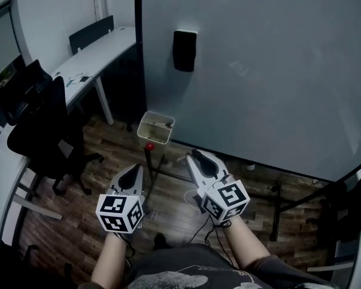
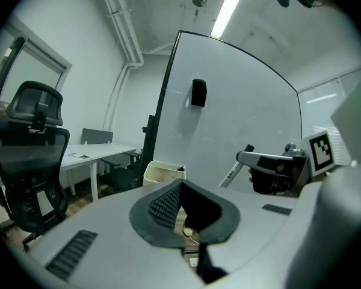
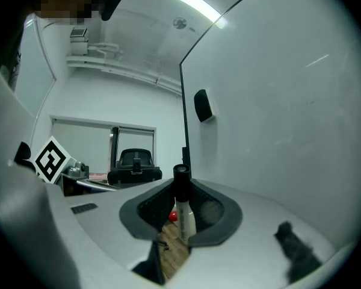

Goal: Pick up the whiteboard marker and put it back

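Pinched upright between the ribbed dark pads of the right gripper (image 3: 182, 205) is the one whiteboard marker (image 3: 184, 218), a slim white barrel with a black cap that stands above the jaw tips. This gripper is held in the air in front of the whiteboard (image 1: 259, 71). The left gripper (image 2: 180, 188) is beside it, apart from it, with its pads pressed together at the tips and nothing between them. Each of the two grippers has a smooth pale-grey shell and one cube printed with square markers.

On the matt grey board, which has a black frame along its left edge, hangs one black rectangular eraser (image 1: 185, 50). One cream open-topped tray (image 1: 156, 127) sits at the board's lower left corner, with a small red round thing (image 1: 149, 146) just below it. Dark stand legs and a cable cross the wood-plank floor (image 1: 78, 221) below. To the left, two black chairs (image 1: 43, 120) crowd long white desks (image 1: 99, 50).
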